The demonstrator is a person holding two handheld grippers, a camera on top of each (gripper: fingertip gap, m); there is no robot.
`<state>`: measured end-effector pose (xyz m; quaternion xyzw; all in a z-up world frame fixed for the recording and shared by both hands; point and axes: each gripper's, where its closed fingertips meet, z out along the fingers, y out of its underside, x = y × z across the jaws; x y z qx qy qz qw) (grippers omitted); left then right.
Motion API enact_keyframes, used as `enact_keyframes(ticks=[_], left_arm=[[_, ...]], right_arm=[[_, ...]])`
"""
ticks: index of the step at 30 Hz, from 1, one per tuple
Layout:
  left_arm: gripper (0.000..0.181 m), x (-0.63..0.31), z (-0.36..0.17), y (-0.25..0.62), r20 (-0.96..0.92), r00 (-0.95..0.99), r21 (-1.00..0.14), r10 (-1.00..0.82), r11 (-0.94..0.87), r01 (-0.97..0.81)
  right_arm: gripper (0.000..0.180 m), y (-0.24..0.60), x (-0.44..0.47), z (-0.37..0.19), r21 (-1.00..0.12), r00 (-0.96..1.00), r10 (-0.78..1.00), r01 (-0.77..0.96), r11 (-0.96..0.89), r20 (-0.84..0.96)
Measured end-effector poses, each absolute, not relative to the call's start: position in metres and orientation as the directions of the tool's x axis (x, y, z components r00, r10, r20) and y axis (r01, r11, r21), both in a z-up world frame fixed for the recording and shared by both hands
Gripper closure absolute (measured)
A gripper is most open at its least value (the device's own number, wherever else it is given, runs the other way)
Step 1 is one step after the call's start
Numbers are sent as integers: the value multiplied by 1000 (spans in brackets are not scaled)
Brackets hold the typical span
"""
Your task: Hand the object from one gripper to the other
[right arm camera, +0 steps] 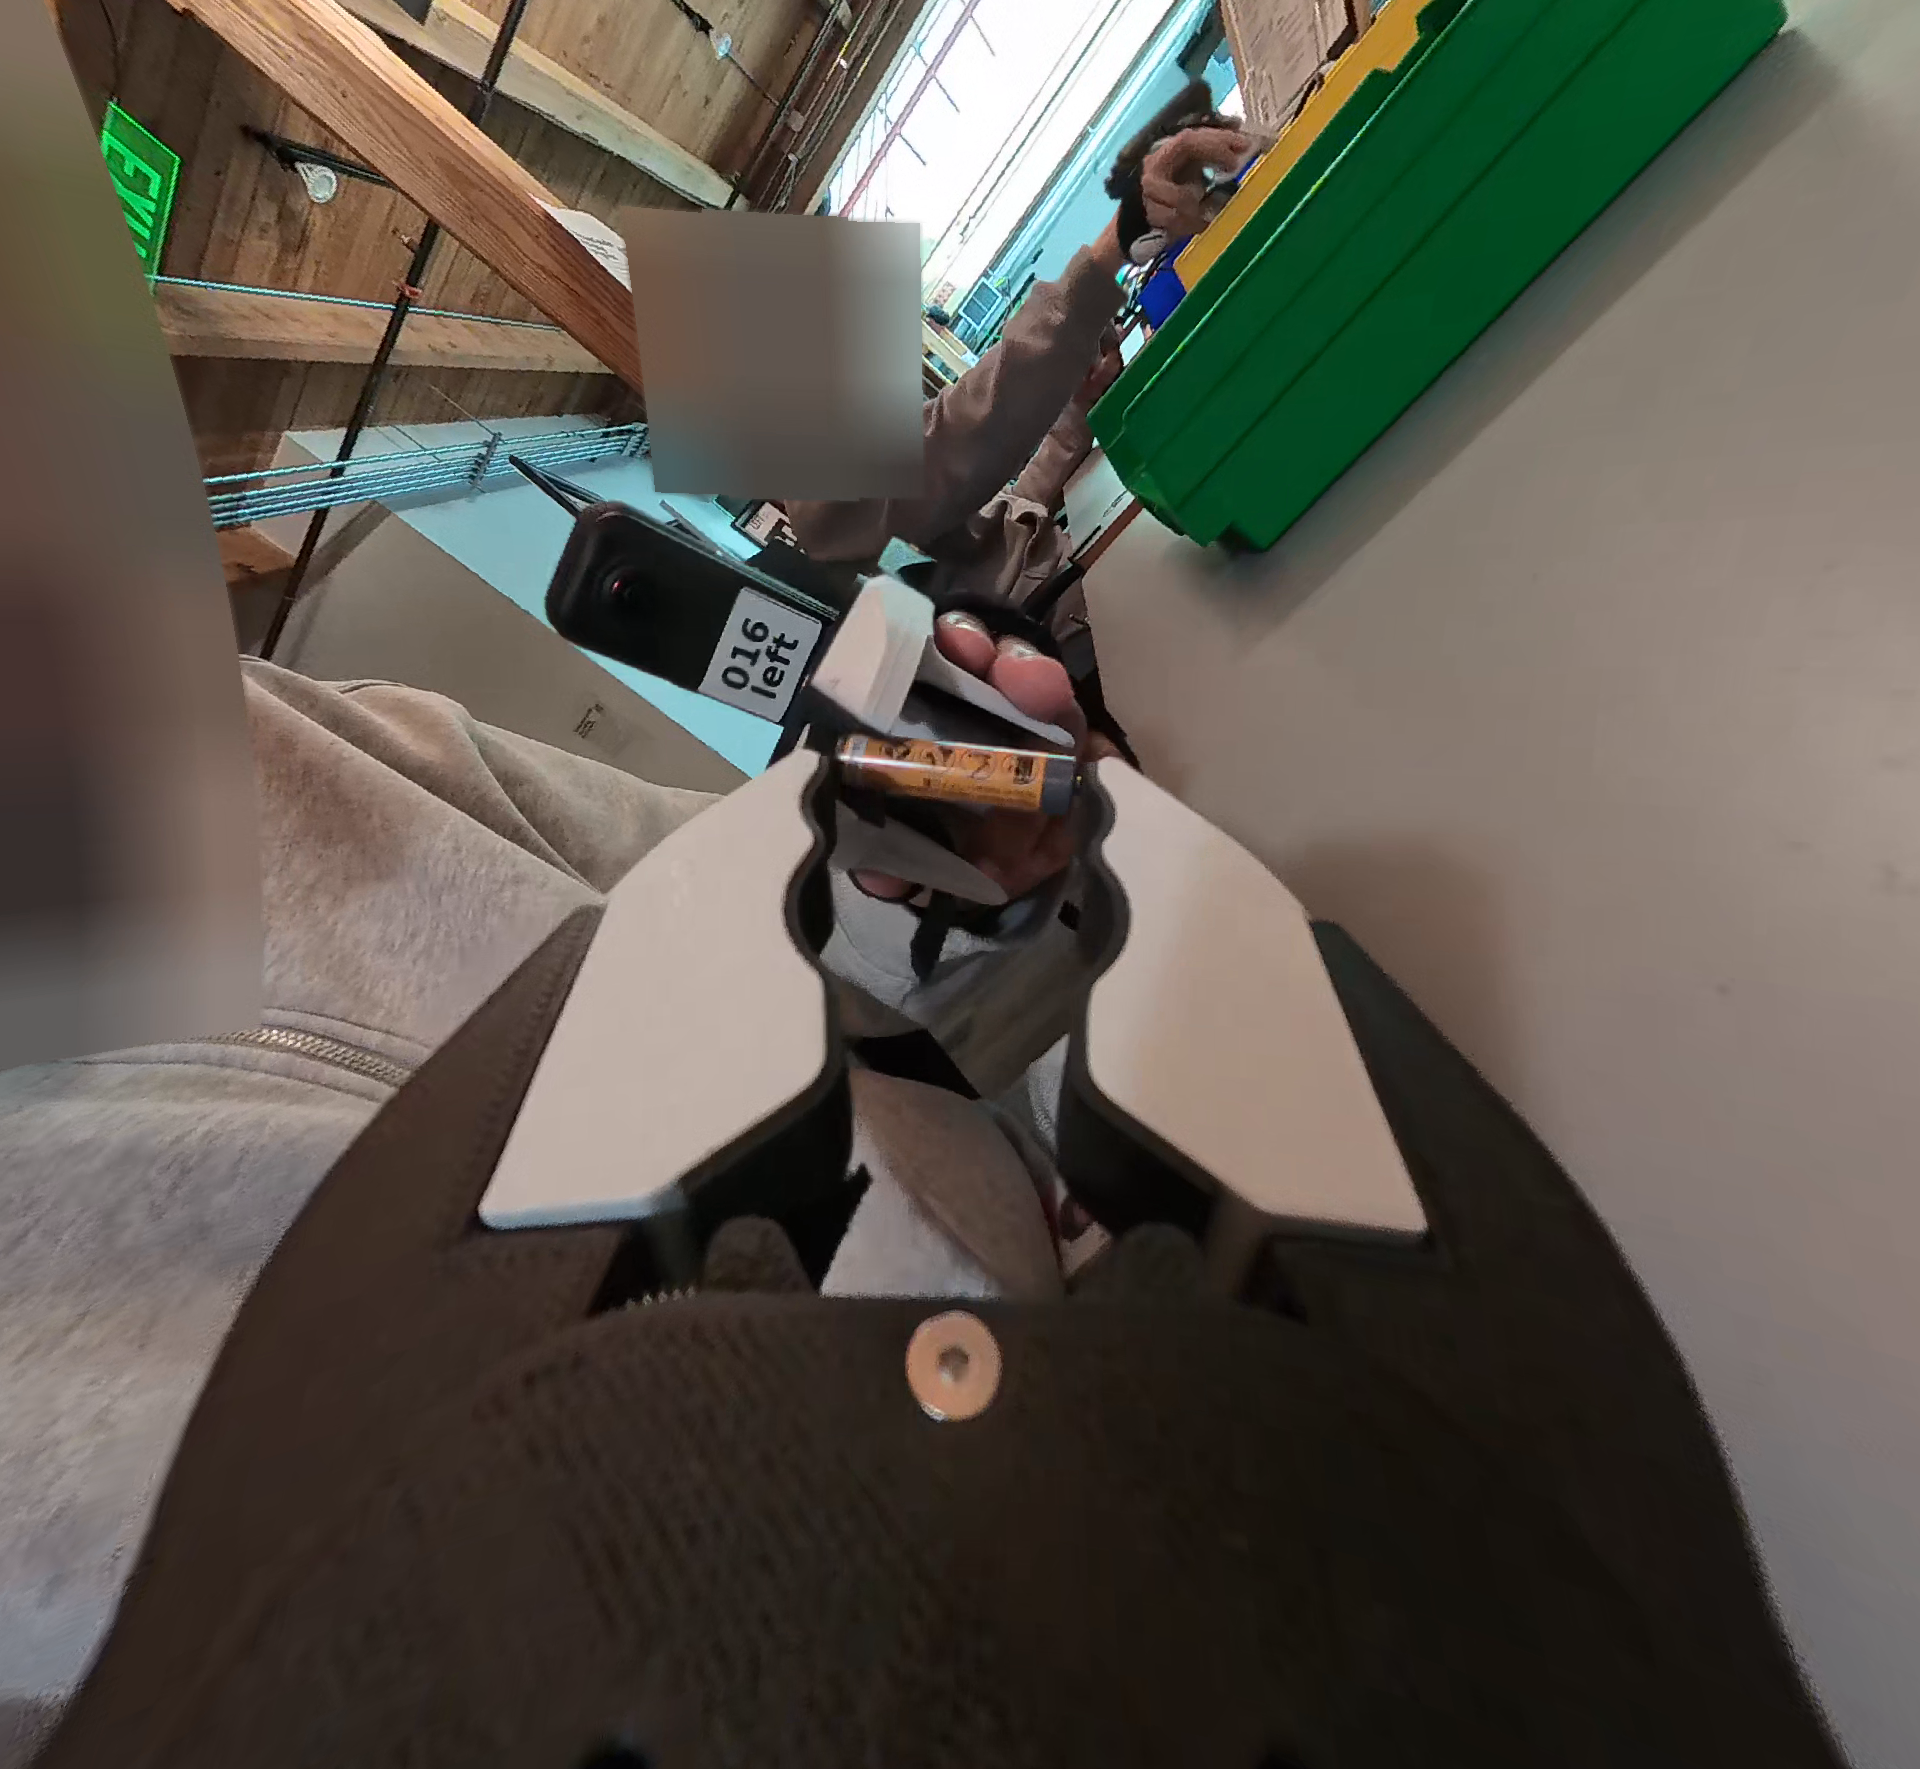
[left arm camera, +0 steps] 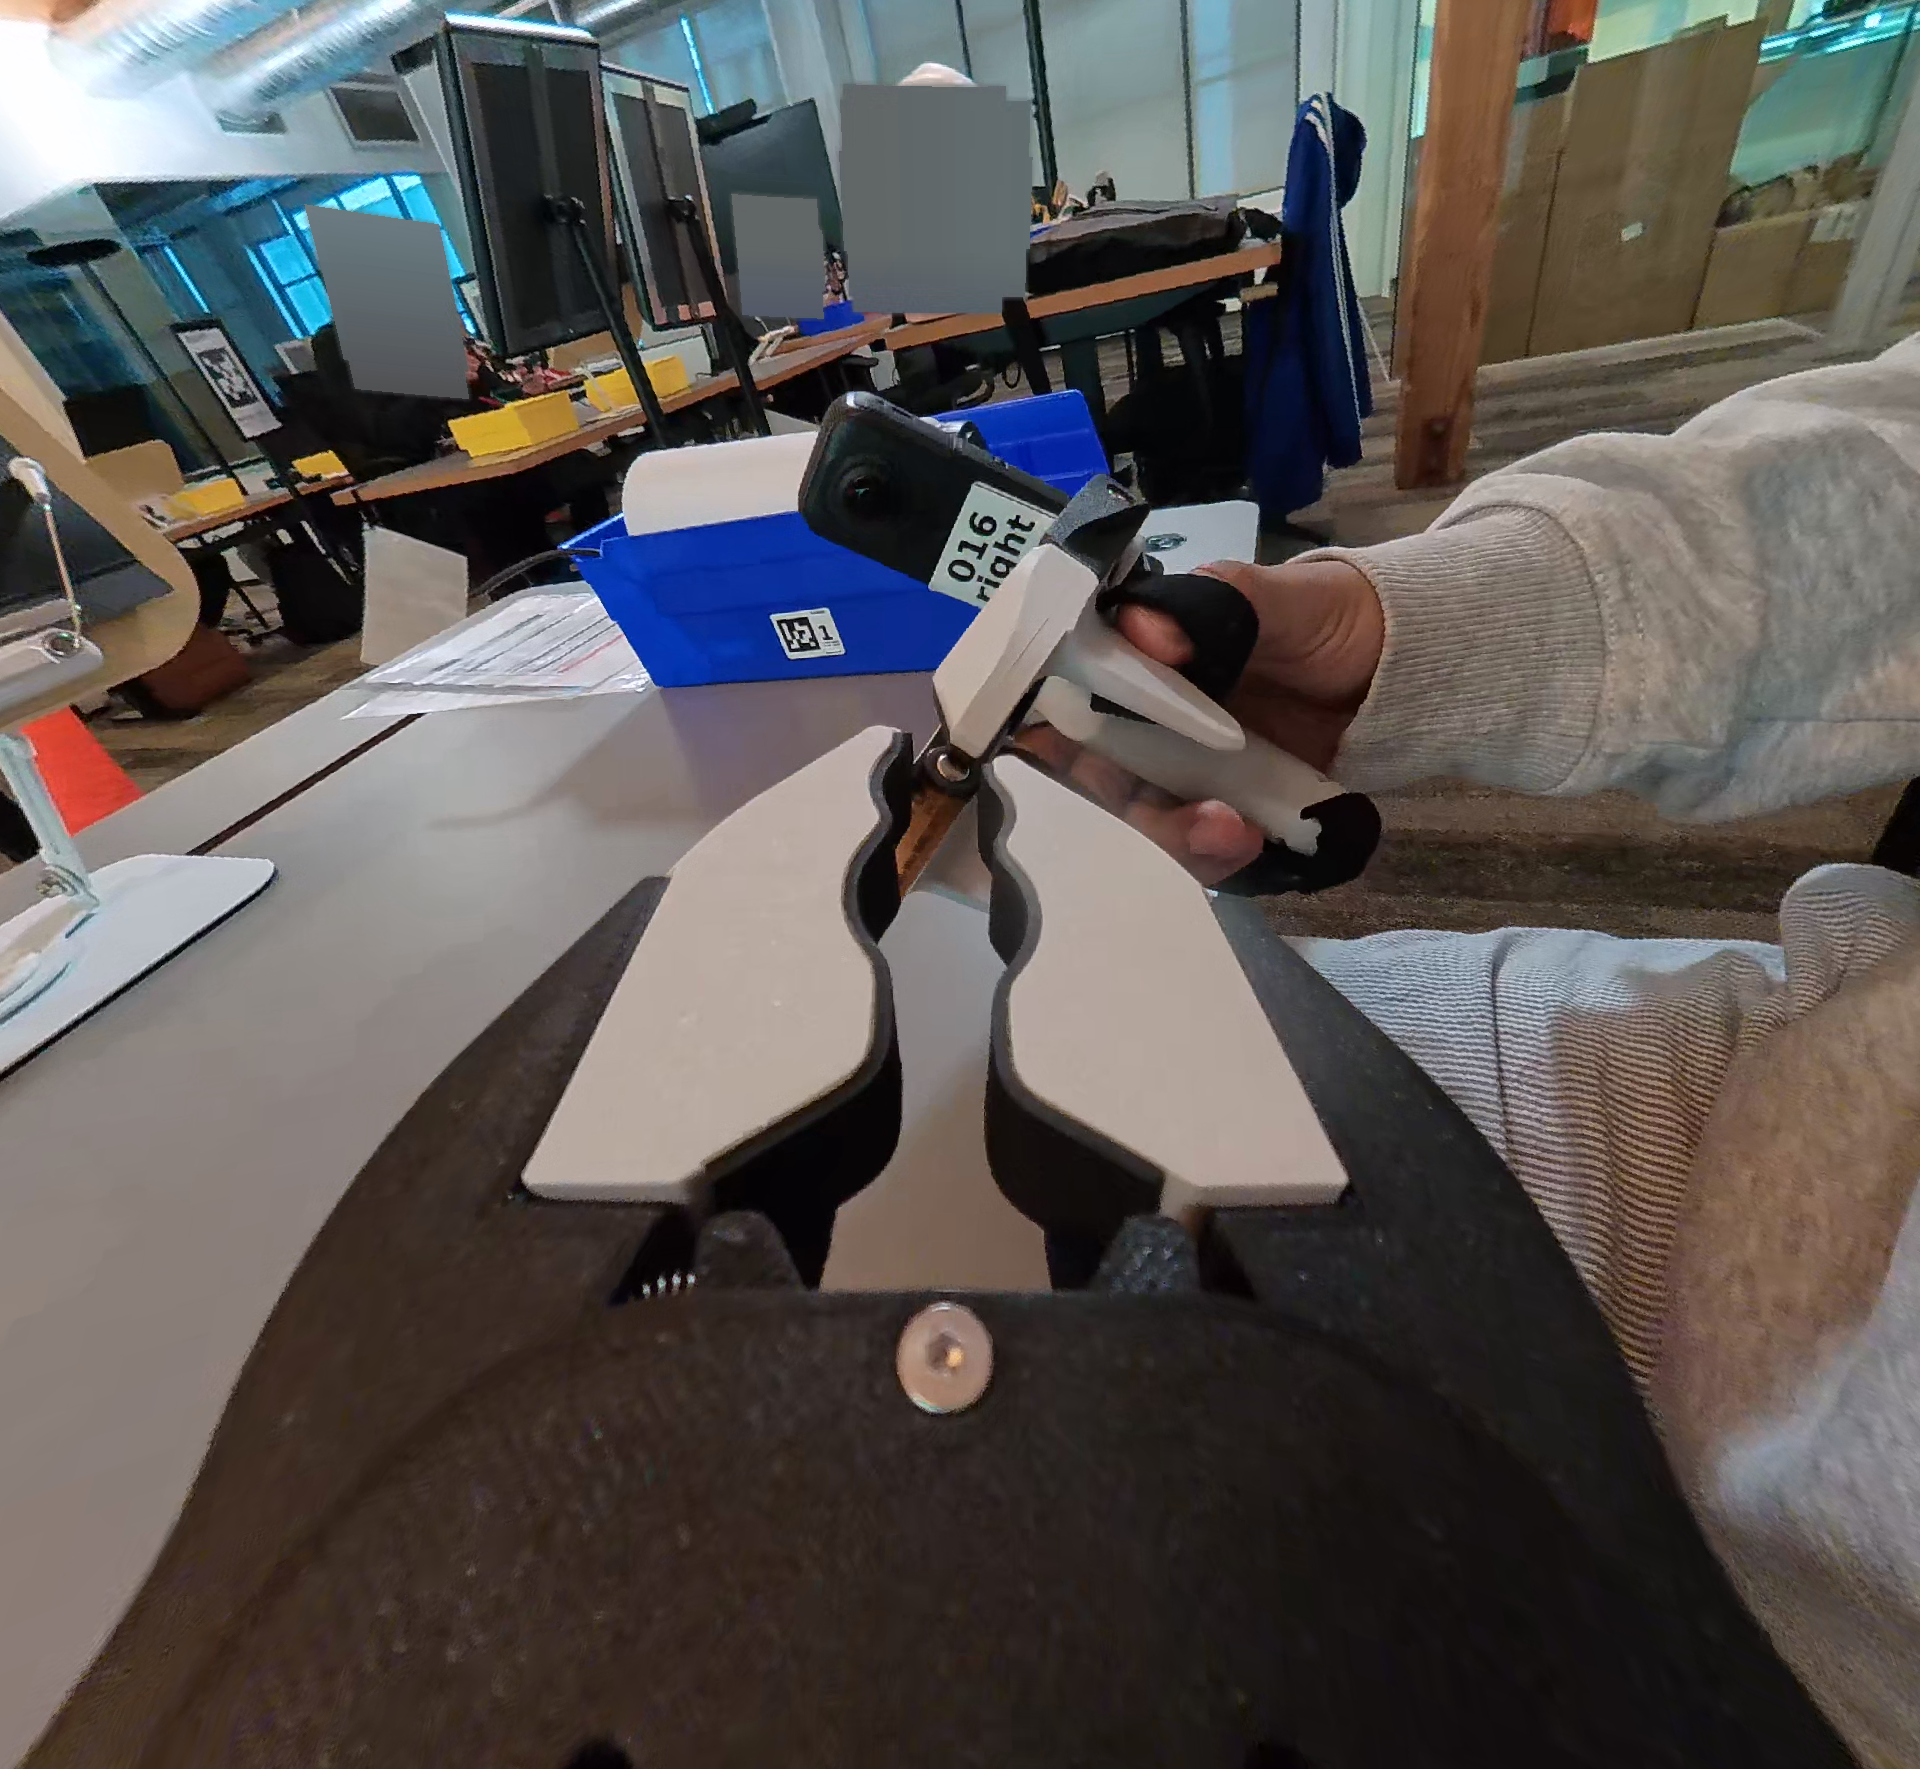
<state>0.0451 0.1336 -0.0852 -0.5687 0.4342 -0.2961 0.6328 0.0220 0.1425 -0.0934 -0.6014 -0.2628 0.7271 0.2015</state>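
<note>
- Presently, the right gripper [right arm camera: 951, 784] has its two pale fingers [right arm camera: 727, 898] closed end-on upon a small orange battery [right arm camera: 951, 777]; the cell spans the gap between the tips, one end against each, and lies across the view.
- Left gripper [left arm camera: 940, 784]: its fingers [left arm camera: 769, 919] stand narrowly apart with the same battery [left arm camera: 935, 831] running between the tips. Whether the inner faces actually press on the cell cannot be told from the left wrist view; a sliver of gap seems to remain on the right-hand side.
- Location of the task's thing: held in the air above the near edge of the grey table [left arm camera: 312, 940], at the meeting point of both tools, touching the right tool's tips and at least flanked by the left's.
- Step in hand, by judgement: the transfer itself, at the point where both tools meet on the object. Custody appears to rest with the right tool; direction of the handover is not established.
- Next move, by judgement: the receiving tool should clamp firmly on the cylinder's flanks before the other lets go. A round, smooth cell held end-on may roll or pop out if the release comes early.
- Surroundings: a hand in a grey sleeve [left arm camera: 1662, 597] works the right tool at the right of the left wrist view; a blue bin [left arm camera: 748, 597] sits far on the table, papers [left arm camera: 499, 654] to its left. A green bin [right arm camera: 1403, 265] sits far right in the right wrist view.
</note>
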Motion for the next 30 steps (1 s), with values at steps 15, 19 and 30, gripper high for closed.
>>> enact_keyframes(ticks=[15, 19, 30], left_arm=[[172, 14, -74, 157, 409, 293, -900, -864, -330, 284], [172, 19, -84, 156, 419, 284, -904, -862, -366, 222], [172, 33, -81, 141, 390, 210, -915, -896, -354, 193]], right_arm=[[150, 145, 24, -101, -968, -8, 969, 47, -248, -248], [151, 141, 19, -104, -974, 1, 977, 79, -212, -213], [169, 131, 15, -111, -961, -32, 968, 133, -244, -251]])
